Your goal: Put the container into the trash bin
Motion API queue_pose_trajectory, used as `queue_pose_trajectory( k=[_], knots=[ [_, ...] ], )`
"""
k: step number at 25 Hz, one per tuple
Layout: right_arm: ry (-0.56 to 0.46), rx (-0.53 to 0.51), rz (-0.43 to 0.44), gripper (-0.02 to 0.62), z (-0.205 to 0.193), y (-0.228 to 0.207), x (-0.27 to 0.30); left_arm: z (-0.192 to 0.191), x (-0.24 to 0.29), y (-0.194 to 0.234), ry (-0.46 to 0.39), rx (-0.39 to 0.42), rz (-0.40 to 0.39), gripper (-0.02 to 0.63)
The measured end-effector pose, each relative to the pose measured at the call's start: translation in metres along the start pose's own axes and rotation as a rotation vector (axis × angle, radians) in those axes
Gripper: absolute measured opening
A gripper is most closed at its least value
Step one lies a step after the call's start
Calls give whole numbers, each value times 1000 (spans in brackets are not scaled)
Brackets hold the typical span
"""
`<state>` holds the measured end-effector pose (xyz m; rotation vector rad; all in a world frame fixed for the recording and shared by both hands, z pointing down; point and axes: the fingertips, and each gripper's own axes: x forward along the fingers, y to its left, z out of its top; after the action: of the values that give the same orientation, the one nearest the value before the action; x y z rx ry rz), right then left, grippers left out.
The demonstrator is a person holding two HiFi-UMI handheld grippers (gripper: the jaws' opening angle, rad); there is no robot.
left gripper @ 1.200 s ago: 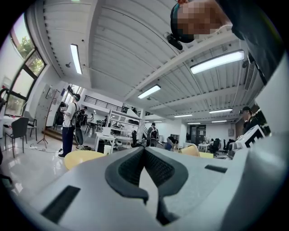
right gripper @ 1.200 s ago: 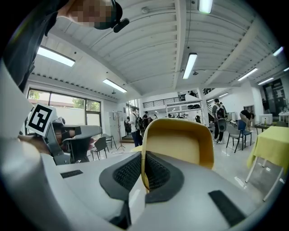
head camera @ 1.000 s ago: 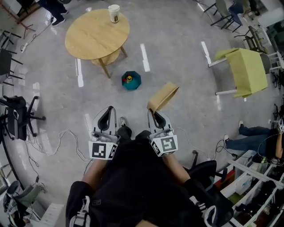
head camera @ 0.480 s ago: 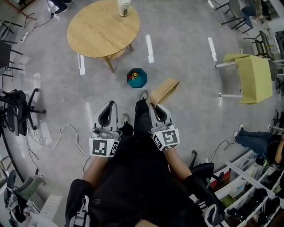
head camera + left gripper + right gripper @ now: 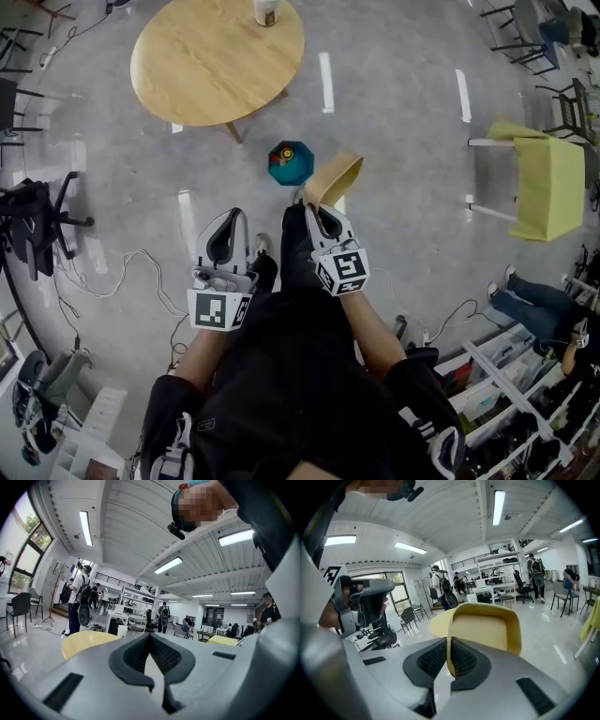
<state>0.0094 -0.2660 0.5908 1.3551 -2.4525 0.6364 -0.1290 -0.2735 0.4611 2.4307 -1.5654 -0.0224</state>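
the right gripper (image 5: 449, 652) pinches one thin wall of the container (image 5: 485, 632), which looks light and bendy. the left gripper (image 5: 150, 644) sits closed, empty.

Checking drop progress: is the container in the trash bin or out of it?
Out. The right gripper is shut on the container by its wall, holding it beside the teal trash bin, not inside.

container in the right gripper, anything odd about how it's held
Yes: the container is pinched only by one thin side wall in the right gripper's jaws, so it juts out tilted, open side showing. It looks empty; nothing spilled near the trash bin.
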Motion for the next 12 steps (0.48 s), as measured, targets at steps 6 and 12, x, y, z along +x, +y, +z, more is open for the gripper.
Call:
queue_pose_trajectory(
  k=[6, 12],
  knots=[
    [146, 65, 69, 35, -58, -37, 64, -24, 39, 13, 49, -13, 37, 9],
    [309, 139, 141, 35, -140, -61, 125, -49, 64, 28, 96, -29, 69, 9]
  ],
)
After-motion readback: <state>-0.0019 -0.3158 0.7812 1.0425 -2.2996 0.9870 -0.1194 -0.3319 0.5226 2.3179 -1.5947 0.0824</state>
